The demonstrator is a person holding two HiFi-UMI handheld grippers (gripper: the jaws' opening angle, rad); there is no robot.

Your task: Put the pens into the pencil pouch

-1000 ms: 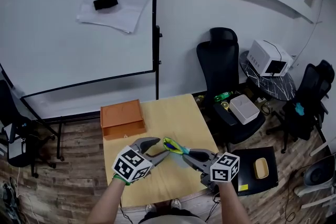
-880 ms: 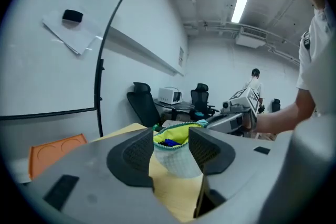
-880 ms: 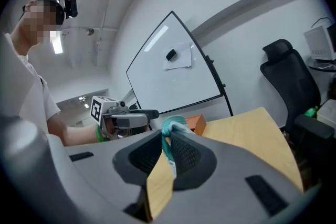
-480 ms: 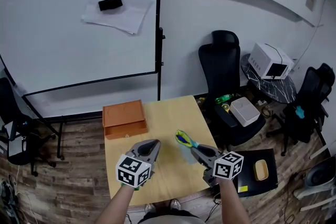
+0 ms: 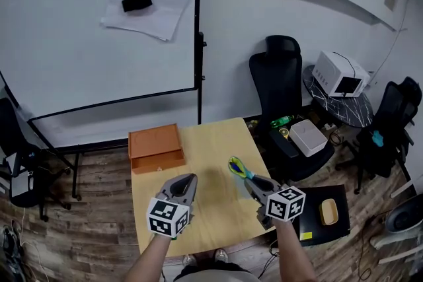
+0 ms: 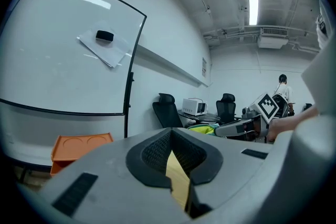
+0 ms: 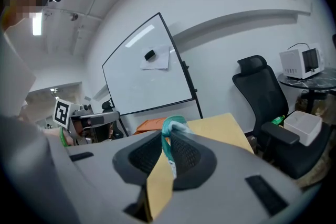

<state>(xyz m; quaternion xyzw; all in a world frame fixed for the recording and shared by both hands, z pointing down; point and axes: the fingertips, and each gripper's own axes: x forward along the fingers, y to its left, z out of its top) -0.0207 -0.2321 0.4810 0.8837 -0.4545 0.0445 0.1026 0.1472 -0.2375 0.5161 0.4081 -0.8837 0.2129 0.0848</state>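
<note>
Well apart over the table (image 5: 213, 142): right gripper (image 5: 246, 178), jaws tight on the pencil pouch (image 5: 236, 166); left gripper (image 5: 190, 179), jaws together, empty.

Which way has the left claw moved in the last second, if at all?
Yes. The left gripper has swung left, off the pencil pouch the right gripper holds, and now points toward the orange tray.

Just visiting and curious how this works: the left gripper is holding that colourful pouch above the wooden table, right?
Not the left. The right gripper holds the pencil pouch above the wooden table; the right gripper view shows its jaws shut on it. The left gripper is shut on nothing.
</note>
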